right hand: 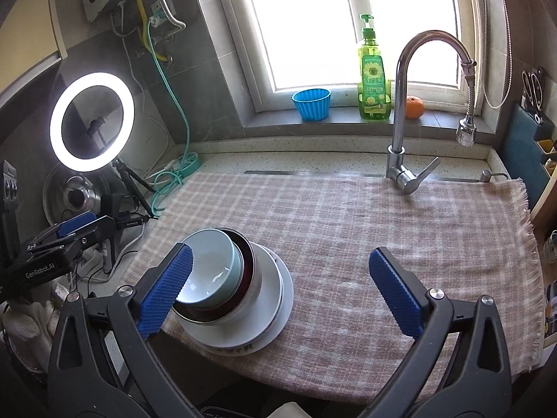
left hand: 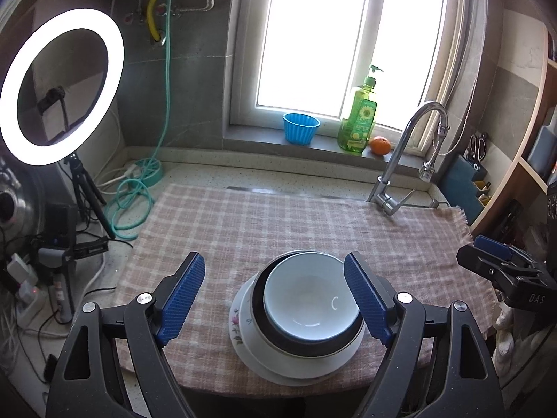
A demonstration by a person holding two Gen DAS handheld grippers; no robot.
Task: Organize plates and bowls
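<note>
Stack of bowls and plates near the cloth's front edge, framed by the wide, empty left gripper, leftward of the equally wide right gripper.

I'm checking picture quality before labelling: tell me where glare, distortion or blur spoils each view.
Left wrist view: window blown out white, ring light glares, fisheye bends the window frame, corners dark. Right wrist view: window equally overexposed, ring light flares, faucet and stacked bowls stay sharp, edges curve.
</note>
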